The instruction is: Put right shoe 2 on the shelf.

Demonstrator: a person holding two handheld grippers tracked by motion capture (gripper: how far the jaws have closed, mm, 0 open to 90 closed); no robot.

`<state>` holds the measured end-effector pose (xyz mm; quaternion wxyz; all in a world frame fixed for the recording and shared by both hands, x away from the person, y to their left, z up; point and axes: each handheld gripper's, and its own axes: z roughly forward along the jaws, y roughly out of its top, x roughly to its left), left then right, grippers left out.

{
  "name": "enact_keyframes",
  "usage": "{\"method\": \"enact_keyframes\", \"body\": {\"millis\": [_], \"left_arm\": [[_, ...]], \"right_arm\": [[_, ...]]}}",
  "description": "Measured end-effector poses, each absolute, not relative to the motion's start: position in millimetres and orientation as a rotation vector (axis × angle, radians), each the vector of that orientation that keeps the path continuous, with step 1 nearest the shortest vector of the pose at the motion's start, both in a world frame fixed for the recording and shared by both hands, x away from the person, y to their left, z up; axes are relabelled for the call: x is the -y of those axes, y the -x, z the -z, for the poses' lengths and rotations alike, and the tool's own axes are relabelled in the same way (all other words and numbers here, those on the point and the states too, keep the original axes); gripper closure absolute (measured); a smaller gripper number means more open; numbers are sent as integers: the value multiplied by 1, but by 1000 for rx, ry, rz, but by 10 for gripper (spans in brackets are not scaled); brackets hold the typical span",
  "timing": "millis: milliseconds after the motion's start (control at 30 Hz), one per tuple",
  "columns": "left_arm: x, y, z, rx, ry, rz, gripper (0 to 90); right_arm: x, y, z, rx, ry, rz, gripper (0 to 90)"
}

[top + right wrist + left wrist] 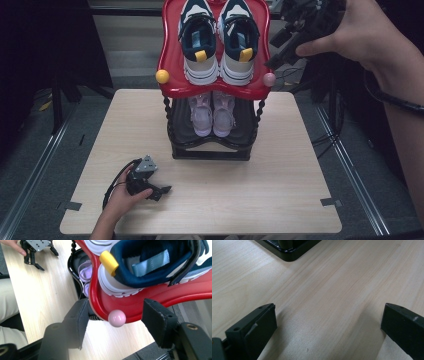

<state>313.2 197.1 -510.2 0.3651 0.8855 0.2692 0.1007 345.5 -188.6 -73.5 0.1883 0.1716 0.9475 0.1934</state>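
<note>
A two-tier shoe rack stands at the table's far middle. Its red top shelf carries a pair of navy-and-white sneakers; a lilac pair sits on the black lower shelf. My right gripper hovers open at the shelf's front right corner. In the right gripper view its jaws straddle the pink ball knob under the red rim without touching the ball. My left gripper rests on the table at the near left, open, with only bare wood between its jaws.
A yellow knob marks the shelf's front left corner. The rack's black base lies just ahead of the left gripper. The wooden table spreads wide in front of the rack. Cables trail on the floor at the right.
</note>
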Motion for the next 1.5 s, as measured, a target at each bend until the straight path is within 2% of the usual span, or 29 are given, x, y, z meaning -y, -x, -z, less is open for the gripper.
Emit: {"method": "enact_keyframes", "body": {"millis": [1000, 1500], "left_arm": [[-197, -313, 510, -694, -2278, -251, 0], [-197, -313, 510, -693, -2279, -250, 0]], "right_arm": [[242, -318, 96, -2657, -595, -610, 302], [266, -308, 128, -2646, -676, -652, 264]]}}
